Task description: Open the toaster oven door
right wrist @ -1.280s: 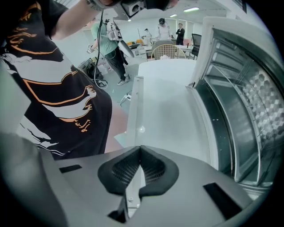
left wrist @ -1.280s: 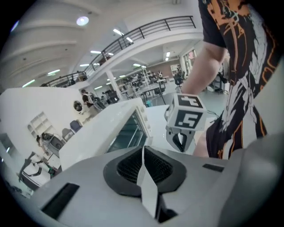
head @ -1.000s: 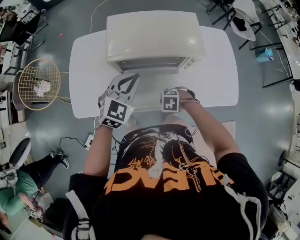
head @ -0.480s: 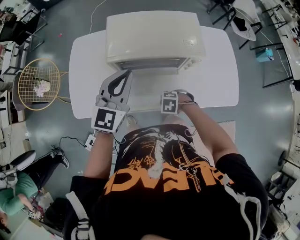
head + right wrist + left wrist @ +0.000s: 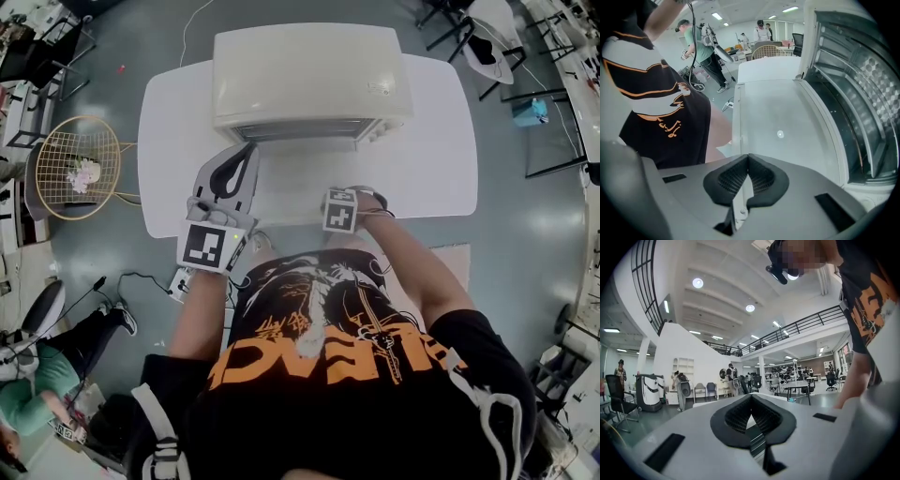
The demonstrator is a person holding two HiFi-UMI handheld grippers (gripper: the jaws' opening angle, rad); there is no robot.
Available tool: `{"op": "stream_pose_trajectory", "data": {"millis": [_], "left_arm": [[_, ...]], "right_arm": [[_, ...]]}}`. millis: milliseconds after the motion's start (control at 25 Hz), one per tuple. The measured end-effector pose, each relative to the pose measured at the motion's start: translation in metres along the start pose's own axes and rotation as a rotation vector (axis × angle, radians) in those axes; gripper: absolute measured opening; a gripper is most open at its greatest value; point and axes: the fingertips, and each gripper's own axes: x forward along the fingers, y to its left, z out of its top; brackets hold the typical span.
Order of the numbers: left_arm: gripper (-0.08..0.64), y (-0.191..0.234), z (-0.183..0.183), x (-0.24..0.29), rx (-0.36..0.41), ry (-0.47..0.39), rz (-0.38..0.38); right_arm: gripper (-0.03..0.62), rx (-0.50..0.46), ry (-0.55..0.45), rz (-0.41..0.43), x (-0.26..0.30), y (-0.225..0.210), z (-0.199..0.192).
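A cream toaster oven (image 5: 309, 75) stands at the back of the white table (image 5: 431, 159). Its glass door (image 5: 783, 122) lies folded down flat toward me, and the wire racks inside (image 5: 862, 93) show in the right gripper view. My right gripper (image 5: 749, 157) points steeply down at the door's front edge, shut on the white door handle (image 5: 740, 201). From the head view only its marker cube (image 5: 340, 209) shows. My left gripper (image 5: 246, 150) is held level in the air left of the door. Its jaws meet with nothing between them.
A gold wire chair (image 5: 80, 169) stands left of the table. A power strip (image 5: 180, 281) with cables lies on the floor by my feet. A seated person (image 5: 37, 375) is at the lower left. Black chairs (image 5: 469, 37) stand at the upper right.
My left gripper has risen and rolled, and its marker cube has drifted left and toward me. The right gripper has sunk slightly with the handle. The door stays folded down.
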Motion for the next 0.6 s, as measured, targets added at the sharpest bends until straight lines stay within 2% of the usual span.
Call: {"op": "stream_pose_trajectory", "data": {"millis": [320,440,600], "left_arm": [[0.023,-0.002,0.003,0.001,0.001,-0.003,0.005],[0.023,-0.002,0.000,0.000,0.002,0.001,0.011],[0.023,-0.001,-0.004,0.002,0.005,0.010,0.007]], "right_arm": [[0.014,0.014,-0.018,-0.042,-0.004,-0.004,0.001],[0.014,0.082,-0.117,-0.102,-0.021,-0.017,0.014],[0.014,0.130,-0.281,-0.253,-0.056,-0.044,0.038]]}}
